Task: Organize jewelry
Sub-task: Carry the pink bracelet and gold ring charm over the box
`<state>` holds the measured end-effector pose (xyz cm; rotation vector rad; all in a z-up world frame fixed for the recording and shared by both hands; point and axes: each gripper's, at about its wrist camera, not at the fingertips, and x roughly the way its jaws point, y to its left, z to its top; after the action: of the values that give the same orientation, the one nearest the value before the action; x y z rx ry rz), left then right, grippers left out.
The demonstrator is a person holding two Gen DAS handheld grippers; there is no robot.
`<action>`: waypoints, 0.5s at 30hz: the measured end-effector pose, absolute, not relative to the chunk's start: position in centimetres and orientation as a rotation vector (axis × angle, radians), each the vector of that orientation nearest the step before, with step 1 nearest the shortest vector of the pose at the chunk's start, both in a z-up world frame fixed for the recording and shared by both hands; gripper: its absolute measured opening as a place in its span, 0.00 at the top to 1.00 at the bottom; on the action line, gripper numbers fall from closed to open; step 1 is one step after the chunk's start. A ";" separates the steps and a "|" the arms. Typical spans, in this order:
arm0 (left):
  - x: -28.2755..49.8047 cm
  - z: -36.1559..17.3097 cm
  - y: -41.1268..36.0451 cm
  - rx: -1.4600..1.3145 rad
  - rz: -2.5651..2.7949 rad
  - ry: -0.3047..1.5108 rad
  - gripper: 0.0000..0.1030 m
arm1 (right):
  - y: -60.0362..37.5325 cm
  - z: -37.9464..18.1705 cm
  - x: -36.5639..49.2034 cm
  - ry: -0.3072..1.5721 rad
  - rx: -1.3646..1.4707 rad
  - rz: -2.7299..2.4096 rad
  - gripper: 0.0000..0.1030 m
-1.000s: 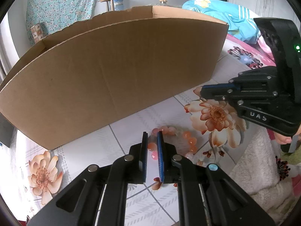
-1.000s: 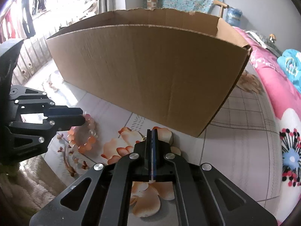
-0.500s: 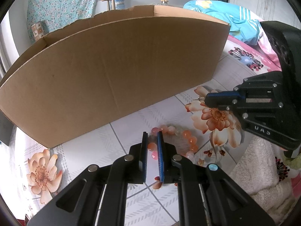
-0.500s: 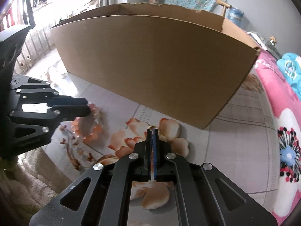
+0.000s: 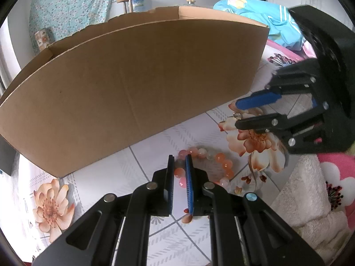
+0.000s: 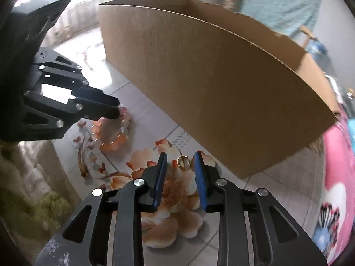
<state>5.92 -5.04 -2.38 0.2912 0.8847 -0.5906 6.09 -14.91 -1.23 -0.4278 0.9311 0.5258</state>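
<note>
A bracelet of orange and pink beads (image 5: 218, 158) lies on the flower-patterned floor tiles. My left gripper (image 5: 179, 159) is shut on its near side, with a bead (image 5: 178, 171) pinched between the blue pads. From the right wrist view the same bracelet (image 6: 115, 141) shows at the left gripper's tip (image 6: 113, 110). A small gold ring (image 6: 183, 161) lies on a printed flower. My right gripper (image 6: 180, 154) straddles it with its jaws opening, and the pads stand clear of the ring. In the left wrist view, the right gripper (image 5: 240, 114) sits just over the ring (image 5: 237, 116).
A large open cardboard box (image 5: 133, 77) stands close behind both grippers and blocks the way forward. A white fluffy mat (image 5: 299, 199) lies at the right. A pink flowered blanket (image 6: 339, 177) borders the tiles on the far right.
My right gripper's jaws have parted from fully shut and the gripper has rolled. The gold ring now shows between its pads. The left gripper and bracelet have stayed still.
</note>
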 end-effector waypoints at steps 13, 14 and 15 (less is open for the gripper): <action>5.9 -2.7 -5.5 0.293 -0.593 0.883 0.91 | -15.9 -0.5 7.9 0.983 -0.406 0.705 0.92; 5.9 -2.7 -5.4 0.287 -0.595 0.886 0.91 | -16.2 -0.5 7.7 0.980 -0.402 0.700 0.92; 6.0 -2.7 -5.3 0.283 -0.596 0.888 0.91 | -16.1 -0.6 7.5 0.977 -0.399 0.695 0.92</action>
<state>5.98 -5.32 -2.70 0.2826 0.8876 -0.5962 7.54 -16.06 -0.55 -0.3987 0.9768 0.6952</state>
